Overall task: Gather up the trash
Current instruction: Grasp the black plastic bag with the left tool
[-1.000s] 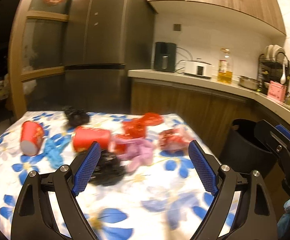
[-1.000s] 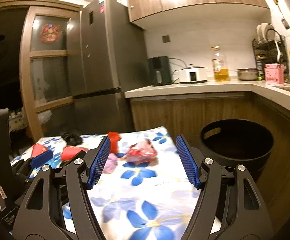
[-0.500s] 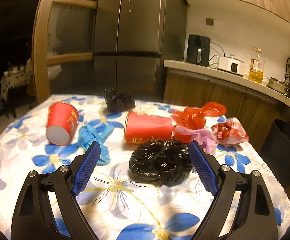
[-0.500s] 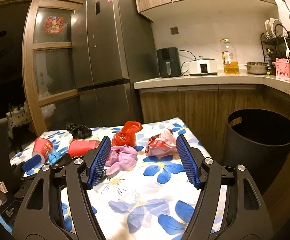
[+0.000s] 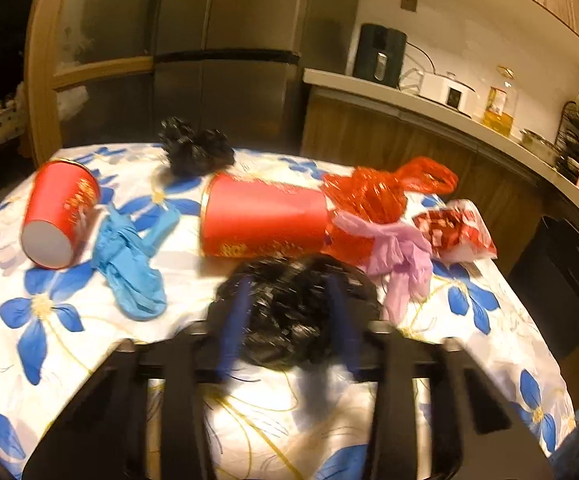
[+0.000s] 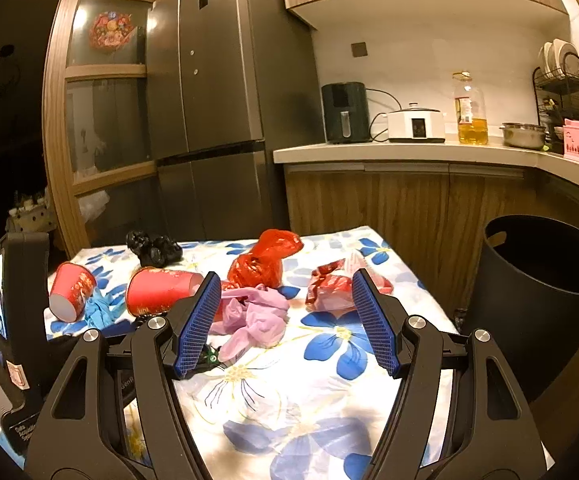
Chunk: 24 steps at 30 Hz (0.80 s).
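Note:
On the blue-flowered tablecloth [image 5: 69, 344] lies a crumpled black plastic bag [image 5: 289, 320]. My left gripper [image 5: 289, 284] is closing on it, its blurred blue pads sunk into the bag's two sides. Behind it lie a red paper cup [image 5: 263, 220], a second red cup [image 5: 59, 216], a blue glove [image 5: 129, 264], a pink glove [image 5: 397, 256], a red plastic bag [image 5: 373, 192] and a red-and-white wrapper [image 5: 453, 232]. My right gripper [image 6: 286, 280] hangs open above the cloth, nothing between its pads, with the pink glove [image 6: 257, 316] just beyond.
A black bin [image 6: 545, 280] stands on the floor right of the table. Another black bag [image 5: 195, 150] lies at the table's far edge. A fridge [image 6: 225, 100] and a wooden counter [image 6: 409, 152] with appliances are behind. The left tool's body [image 6: 21, 320] is close on my right gripper's left.
The left gripper moved forward and down over the black bag and its jaws went from wide open to closed in on the bag. The right gripper advanced toward the table and stayed open.

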### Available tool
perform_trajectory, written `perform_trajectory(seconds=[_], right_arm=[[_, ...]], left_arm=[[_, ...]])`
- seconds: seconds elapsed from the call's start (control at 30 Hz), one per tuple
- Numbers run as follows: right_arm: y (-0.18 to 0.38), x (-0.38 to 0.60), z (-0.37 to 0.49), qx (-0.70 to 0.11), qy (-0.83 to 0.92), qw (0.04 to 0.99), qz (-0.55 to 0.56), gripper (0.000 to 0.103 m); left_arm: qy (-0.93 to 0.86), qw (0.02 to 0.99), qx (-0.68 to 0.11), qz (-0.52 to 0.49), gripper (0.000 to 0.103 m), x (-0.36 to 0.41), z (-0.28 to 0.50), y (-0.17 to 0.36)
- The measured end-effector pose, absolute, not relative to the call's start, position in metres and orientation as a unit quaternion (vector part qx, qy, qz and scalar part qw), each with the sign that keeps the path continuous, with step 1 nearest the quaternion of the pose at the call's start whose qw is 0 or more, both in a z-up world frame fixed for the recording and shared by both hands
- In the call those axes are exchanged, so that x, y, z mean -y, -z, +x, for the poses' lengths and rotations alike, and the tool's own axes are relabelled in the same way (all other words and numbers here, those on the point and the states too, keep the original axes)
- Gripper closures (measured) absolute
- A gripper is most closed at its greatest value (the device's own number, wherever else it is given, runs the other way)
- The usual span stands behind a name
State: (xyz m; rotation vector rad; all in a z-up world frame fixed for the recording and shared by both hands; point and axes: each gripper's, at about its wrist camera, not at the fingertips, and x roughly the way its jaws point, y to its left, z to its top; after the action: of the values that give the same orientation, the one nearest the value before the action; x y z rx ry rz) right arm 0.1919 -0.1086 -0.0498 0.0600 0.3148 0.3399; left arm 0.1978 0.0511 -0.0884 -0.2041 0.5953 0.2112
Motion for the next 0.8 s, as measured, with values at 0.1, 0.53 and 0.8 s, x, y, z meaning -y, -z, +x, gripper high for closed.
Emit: perform_trajectory(seconds=[0.1,0.53,0.8], right_arm=[[0.053,0.104,0.194,-0.16,-0.172,0.972,0.024,0.036],[0.065,0.086,0.217,-0.192,-0.181,0.964,0.019,0.036],[0.073,0.075,0.234,-0.223,-0.19,0.956,0.019,0.038]], left_arm=[[-0.095,0.943,-0.304,-0.097,0.103,-0.049,0.2,0.093],[-0.105,0.968,-0.182,-0.14,0.103,-0.06,0.163,0.04],[-0.11,0.968,-0.17,-0.145,0.103,-0.069,0.163,0.041]])
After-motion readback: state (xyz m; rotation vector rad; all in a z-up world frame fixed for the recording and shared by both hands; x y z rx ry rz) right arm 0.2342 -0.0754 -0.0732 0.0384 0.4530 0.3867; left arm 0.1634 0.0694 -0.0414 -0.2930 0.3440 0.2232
